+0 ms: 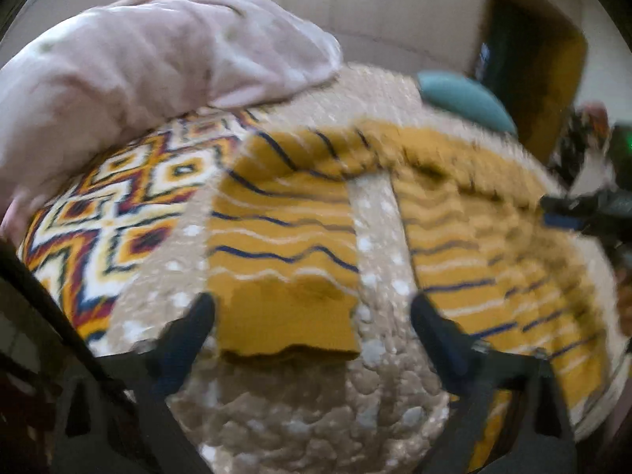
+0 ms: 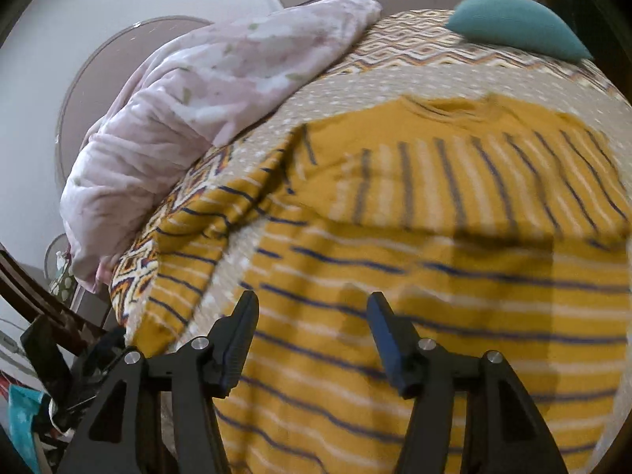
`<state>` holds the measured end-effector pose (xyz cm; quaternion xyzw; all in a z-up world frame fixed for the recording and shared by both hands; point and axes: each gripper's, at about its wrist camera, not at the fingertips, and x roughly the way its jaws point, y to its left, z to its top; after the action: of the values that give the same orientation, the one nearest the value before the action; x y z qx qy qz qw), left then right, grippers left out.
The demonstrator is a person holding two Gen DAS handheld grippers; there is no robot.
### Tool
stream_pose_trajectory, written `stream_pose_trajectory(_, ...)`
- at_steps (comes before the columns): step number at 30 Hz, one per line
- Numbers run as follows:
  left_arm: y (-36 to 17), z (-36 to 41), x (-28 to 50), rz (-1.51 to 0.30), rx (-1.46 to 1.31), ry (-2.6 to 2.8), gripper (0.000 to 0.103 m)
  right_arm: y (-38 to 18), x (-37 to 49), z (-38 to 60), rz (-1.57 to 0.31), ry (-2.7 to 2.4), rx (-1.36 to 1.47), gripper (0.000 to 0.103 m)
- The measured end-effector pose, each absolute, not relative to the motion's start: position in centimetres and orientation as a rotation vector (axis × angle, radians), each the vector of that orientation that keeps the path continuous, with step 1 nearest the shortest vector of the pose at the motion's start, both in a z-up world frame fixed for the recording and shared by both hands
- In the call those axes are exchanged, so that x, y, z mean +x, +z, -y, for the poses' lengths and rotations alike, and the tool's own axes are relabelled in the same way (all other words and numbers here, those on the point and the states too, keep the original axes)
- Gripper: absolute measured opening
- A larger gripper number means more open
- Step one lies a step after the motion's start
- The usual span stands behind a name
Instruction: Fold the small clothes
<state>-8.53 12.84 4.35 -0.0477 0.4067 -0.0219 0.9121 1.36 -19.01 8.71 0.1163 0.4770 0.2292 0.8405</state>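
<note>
the mustard striped shirt (image 2: 434,260) lies spread on the bed, on a beige dotted bedspread (image 1: 316,414), and it looks mostly unfolded. in the right wrist view its body fills the near and middle ground, neckline (image 2: 450,108) at the far end, and a fold line crosses the chest where the stripes change direction, so one part may already be turned over (hard to be sure through the blur). the long sleeve (image 2: 189,252) runs out to the left, down toward the bed's edge. in the left wrist view that sleeve (image 1: 284,245) lies apart from the body, a strip of bedspread between them, its plain cuff (image 1: 288,324) nearest the camera.

the left gripper (image 1: 312,316) is open, its fingers standing either side of the cuff and not pressing it. the right gripper (image 2: 312,316) is open too, over the striped lower body with nothing between the fingers.

my judgement: the fold is at an early stage; the sleeve is not yet brought in, and the body folds are left.

around it: a pink quilt (image 2: 205,106) heaped at the far left, just beside the sleeve's upper part, a patterned zigzag blanket (image 1: 118,205) under it, and a teal pillow (image 2: 517,27) far right, well apart. the quilt could crowd the left side; the folding area itself looks free.
</note>
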Motion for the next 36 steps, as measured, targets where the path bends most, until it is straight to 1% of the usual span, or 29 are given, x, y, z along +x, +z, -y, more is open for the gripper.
stream_pose_trajectory(1, 3.6, -12.4, -7.7, -0.883, -0.049, -0.014, 0.049, 8.6, 0.7, 20.0, -1.005, 0.466, 0.252, 0.062)
stream_pose_trajectory(2, 3.3, -12.4, -7.4, -0.891, -0.020, 0.011, 0.033, 8.5, 0.2, 20.8, -1.001, 0.453, 0.258, 0.062)
stream_pose_trajectory(3, 3.6, -12.7, -7.4, -0.884, -0.019, 0.011, 0.027, 8.5, -0.4, 21.6, -0.994, 0.439, 0.268, 0.062)
stream_pose_trajectory(4, 4.0, -13.2, -7.3, -0.883, -0.045, -0.004, 0.014, 8.6, -1.0, 22.6, -0.986, 0.425, 0.283, 0.062)
stream_pose_trajectory(5, 4.6, -14.1, -7.1, -0.888, -0.095, -0.028, 0.012, 8.6, -1.5, 23.5, -0.979, 0.413, 0.297, 0.062)
stream_pose_trajectory(11, 9.2, -23.4, -5.6, -0.833, -0.338, 0.050, 0.011, 9.0, -4.1, 28.8, -0.928, 0.333, 0.367, 0.062)
stream_pose_trajectory(15, 11.9, -29.2, -3.4, -0.801, -0.401, 0.161, 0.011, 8.5, -5.4, 31.1, -0.913, 0.295, 0.416, 0.062)
stream_pose_trajectory(18, 12.9, -33.1, -1.8, -0.810, -0.501, 0.205, 0.011, 7.7, -6.3, 32.2, -0.914, 0.277, 0.454, 0.062)
stream_pose_trajectory(22, 13.3, -35.1, 0.2, -0.829, -0.604, 0.220, 0.011, 6.5, -7.5, 33.2, -0.920, 0.266, 0.494, 0.062)
stream_pose_trajectory(25, 13.5, -33.7, 1.1, -0.843, -0.596, 0.215, 0.010, 6.0, -8.0, 33.6, -0.915, 0.264, 0.518, 0.062)
stream_pose_trajectory(29, 14.2, -28.5, 2.7, -0.864, -0.532, 0.139, 0.009, 5.9, -8.8, 34.4, -0.889, 0.263, 0.531, 0.062)
stream_pose_trajectory(36, 15.3, -13.6, 6.8, -0.929, -0.433, -0.106, 0.008, 6.4, -10.6, 35.8, -0.825, 0.269, 0.529, 0.062)
